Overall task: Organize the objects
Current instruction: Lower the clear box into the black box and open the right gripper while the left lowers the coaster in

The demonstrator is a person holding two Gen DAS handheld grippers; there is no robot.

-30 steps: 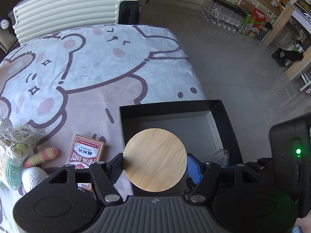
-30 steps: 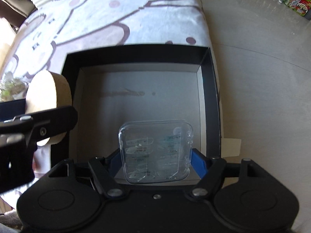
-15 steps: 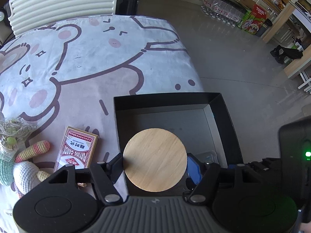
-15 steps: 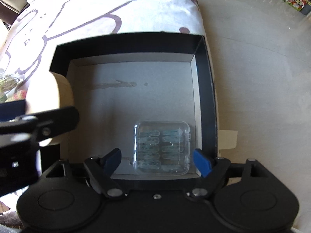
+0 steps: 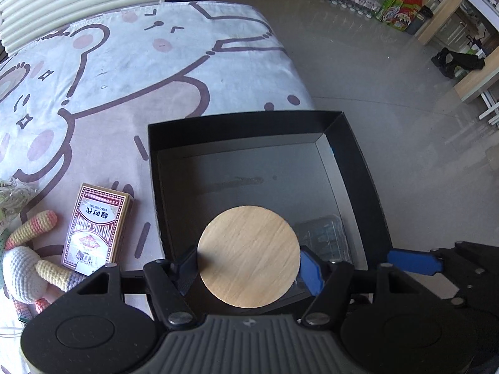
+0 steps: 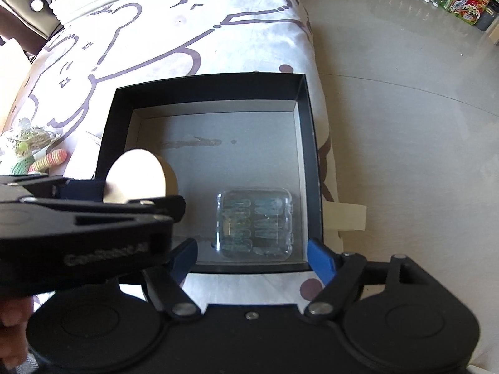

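The left gripper, clamped on the round wooden disc, hangs over the black open box's near-left corner, while the right gripper stands open-jawed, the clear plastic case lying released just ahead.

The card pack at nine o'clock reads "PLAYING CARDS" beside Chinese characters. At one o'clock, the red-green carton on the floor reads "TUBORG".
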